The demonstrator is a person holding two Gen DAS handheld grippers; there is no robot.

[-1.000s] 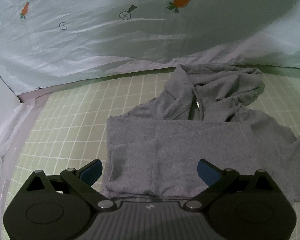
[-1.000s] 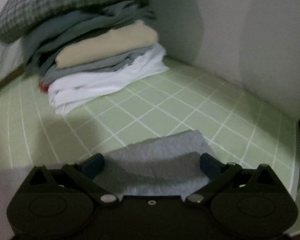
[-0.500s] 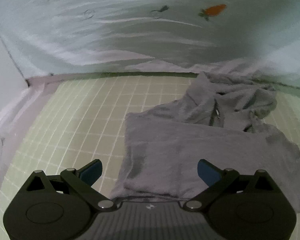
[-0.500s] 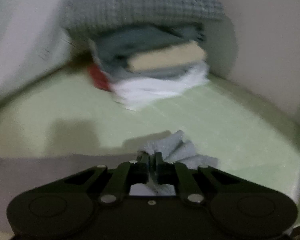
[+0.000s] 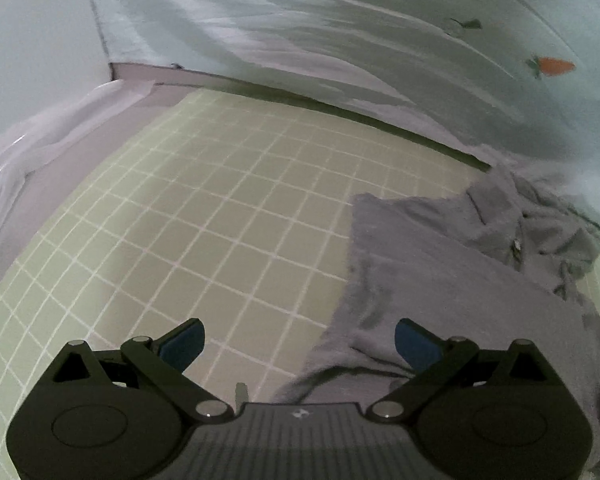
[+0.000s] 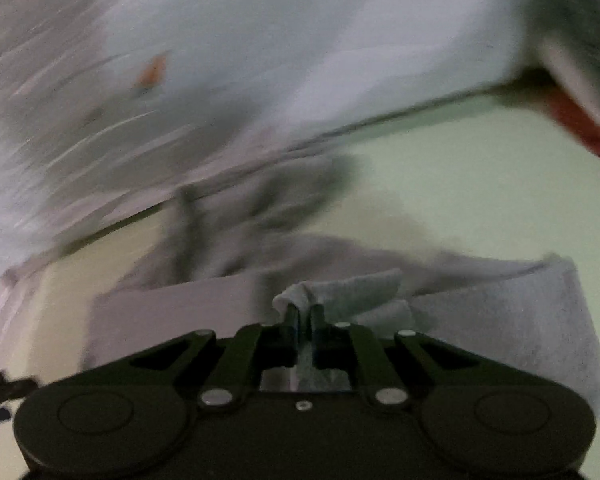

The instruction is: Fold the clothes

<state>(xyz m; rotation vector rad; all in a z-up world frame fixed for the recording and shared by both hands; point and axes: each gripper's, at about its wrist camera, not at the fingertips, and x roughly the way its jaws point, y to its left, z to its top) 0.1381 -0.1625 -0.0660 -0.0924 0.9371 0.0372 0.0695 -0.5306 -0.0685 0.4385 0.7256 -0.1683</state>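
A grey hoodie (image 5: 440,272) lies on the green grid mat (image 5: 220,220), partly folded, its hood bunched at the far right. My left gripper (image 5: 298,340) is open and empty, over the hoodie's near left edge, with its left finger above bare mat. In the blurred right wrist view, my right gripper (image 6: 303,314) is shut on a pinched fold of the grey hoodie (image 6: 500,312) and holds that part lifted above the mat (image 6: 480,180).
A pale sheet with carrot prints (image 5: 380,40) hangs behind the mat. Crumpled clear plastic (image 5: 32,152) lies along the mat's left edge. A red and white item (image 6: 580,120) shows blurred at the right wrist view's far right.
My right gripper shut on the hoodie's edge and has swung left with it, away from the stack of folded clothes. My left gripper drifted left, still open.
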